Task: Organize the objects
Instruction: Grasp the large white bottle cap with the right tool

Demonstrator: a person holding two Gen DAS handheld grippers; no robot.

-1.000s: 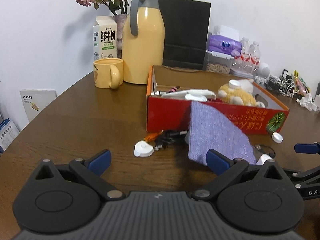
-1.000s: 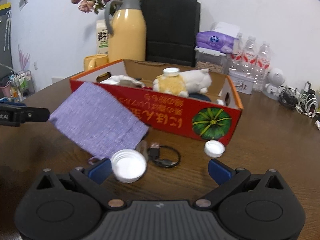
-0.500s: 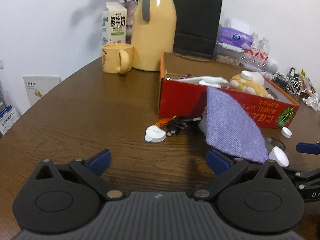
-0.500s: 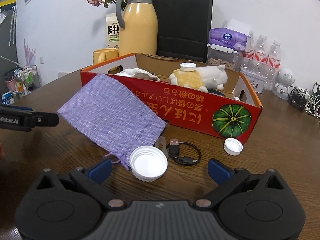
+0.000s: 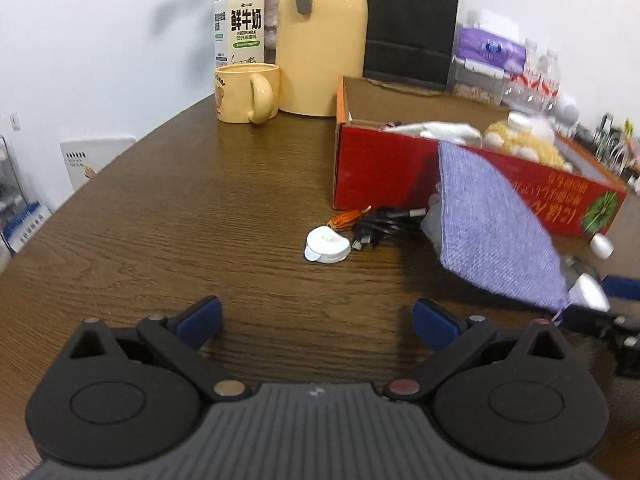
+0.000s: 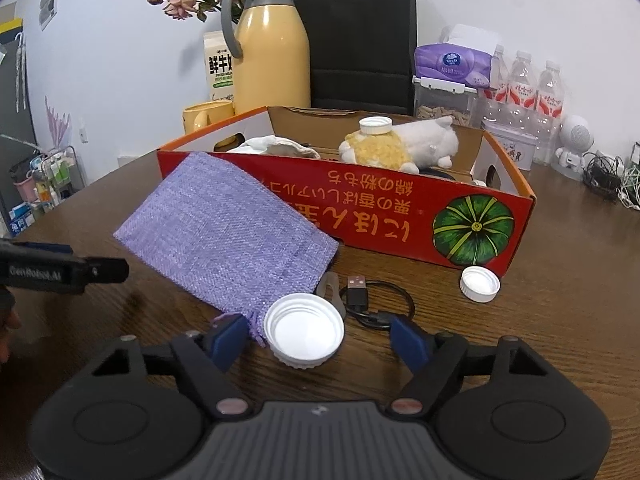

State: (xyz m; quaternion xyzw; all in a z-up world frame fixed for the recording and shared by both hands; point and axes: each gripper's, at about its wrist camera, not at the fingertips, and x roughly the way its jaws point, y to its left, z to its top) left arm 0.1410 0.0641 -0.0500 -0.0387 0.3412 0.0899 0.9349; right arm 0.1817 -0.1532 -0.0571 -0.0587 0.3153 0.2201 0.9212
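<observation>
- The step in hand looks like picking up the big white lid (image 6: 304,330) from the wooden table (image 6: 560,320). It lies open side up, right in front of the right gripper (image 6: 320,338).
- The right gripper has just been closing in on the lid. Its blue pads are on either side of the lid, but they do not press on it yet, so nothing is held.
- Next, I think the jaws need to close a bit more on the lid's rim. Then the lid can go up and into the red box (image 6: 400,224).
- The purple cloth bag (image 6: 228,236) leans on the front of the box. Its fringe touches the left pad (image 6: 230,336), so the pad could catch it by mistake.
- A black USB cable (image 6: 372,300) lies just behind the lid, and a small white cap (image 6: 479,283) sits near the box corner.
- The left gripper (image 5: 316,322) hangs over bare table with its jaws wide apart and nothing in them. A white round clip (image 5: 327,245) and a bunch of black cables (image 5: 384,222) lie ahead of it.
- In the red box, from left to right, are a white cloth (image 6: 276,148) and a yellow and white plush toy (image 6: 400,148) with a white cap (image 6: 375,125) on top of it.
- Behind the box, a clear tub (image 6: 444,106) holds small brown bits.
</observation>
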